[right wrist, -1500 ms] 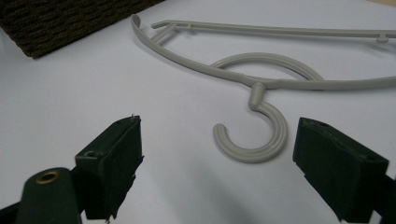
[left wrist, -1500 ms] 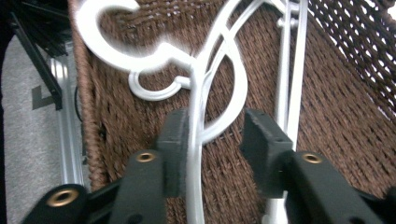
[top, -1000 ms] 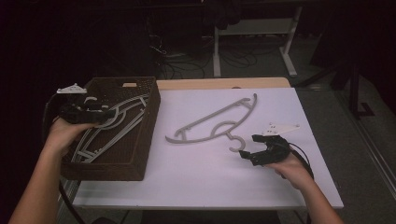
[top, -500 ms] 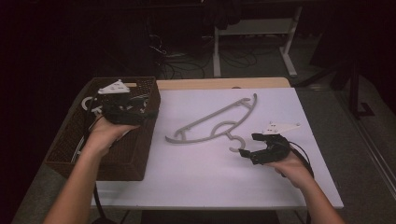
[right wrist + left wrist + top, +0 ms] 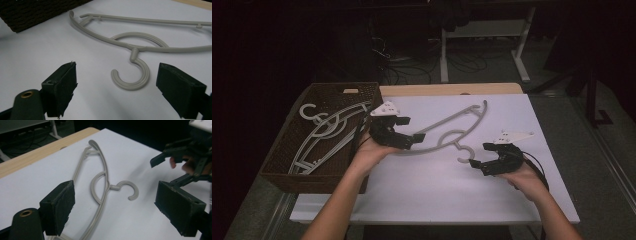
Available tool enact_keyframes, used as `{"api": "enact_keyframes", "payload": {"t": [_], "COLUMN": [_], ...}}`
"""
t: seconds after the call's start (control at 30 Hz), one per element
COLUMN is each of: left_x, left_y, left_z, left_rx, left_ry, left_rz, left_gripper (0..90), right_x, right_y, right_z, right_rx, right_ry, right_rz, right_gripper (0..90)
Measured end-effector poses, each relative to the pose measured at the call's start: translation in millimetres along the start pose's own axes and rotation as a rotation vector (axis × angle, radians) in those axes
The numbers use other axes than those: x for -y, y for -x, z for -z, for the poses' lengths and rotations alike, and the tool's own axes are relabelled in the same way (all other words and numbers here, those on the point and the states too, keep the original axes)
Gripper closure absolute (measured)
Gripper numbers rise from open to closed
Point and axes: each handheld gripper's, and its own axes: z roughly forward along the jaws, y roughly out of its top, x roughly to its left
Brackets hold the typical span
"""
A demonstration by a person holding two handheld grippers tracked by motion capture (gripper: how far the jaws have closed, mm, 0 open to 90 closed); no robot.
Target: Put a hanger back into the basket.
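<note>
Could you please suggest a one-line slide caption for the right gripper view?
Open right gripper facing the hook of a grey plastic hanger lying flat on the white table.

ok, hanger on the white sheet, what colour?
Plain light grey hanger, no pattern; the right gripper view shows it best.

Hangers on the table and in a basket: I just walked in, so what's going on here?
A person works with two handheld grippers. One grey hanger lies flat on the white table; more hangers sit in the wicker basket. The left gripper, jaws just opening wider, is at the hanger's near arm; the right gripper waits open beside its hook. Neither grips it.
</note>
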Motion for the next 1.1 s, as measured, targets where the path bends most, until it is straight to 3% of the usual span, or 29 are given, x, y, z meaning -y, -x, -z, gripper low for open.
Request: {"api": "enact_keyframes", "payload": {"t": [0.1,0.23,0.3,0.57,0.8,0.87,1.0,1.1], "left_x": [7.2,18.4,23.4,37.5,50.2,53.7,58.8,62.2], "left_y": [-3.8,-16.3,-23.7,-53.1,-76.1,-81.0,-83.4,-79.8], "left_z": [-16.4,-36.1,-43.7,-67.4,-86.0,-90.4,-96.0,-97.0], "left_rx": [-0.021,-0.059,-0.075,-0.231,-0.388,-0.395,-0.408,-0.385], "left_ry": [-0.006,-0.037,-0.046,-0.136,-0.22,-0.242,-0.295,-0.326], "left_rz": [0.012,0.029,0.045,0.082,0.095,0.122,0.123,0.13], "left_gripper": [19.1,31.4,41.5,89.4,89.7,89.6,89.7,89.8], "right_x": [0.6,1.1,1.2,1.3,1.4,1.6,1.8,2.2], "right_y": [1.3,1.2,1.3,1.6,1.1,1.3,1.5,2.5], "right_z": [-0.9,-1.1,-0.6,-0.9,-1.6,-1.5,-1.2,-0.4], "right_rx": [0.003,0.003,0.003,-0.004,-0.011,-0.012,-0.011,-0.01], "right_ry": [-0.008,-0.016,-0.016,-0.02,-0.025,-0.025,-0.024,-0.022], "right_rz": [-0.006,-0.008,-0.011,-0.011,-0.009,-0.012,-0.013,-0.015], "right_gripper": [18.1,20.0,20.6,22.1,22.5,22.6,22.6,22.7]}}
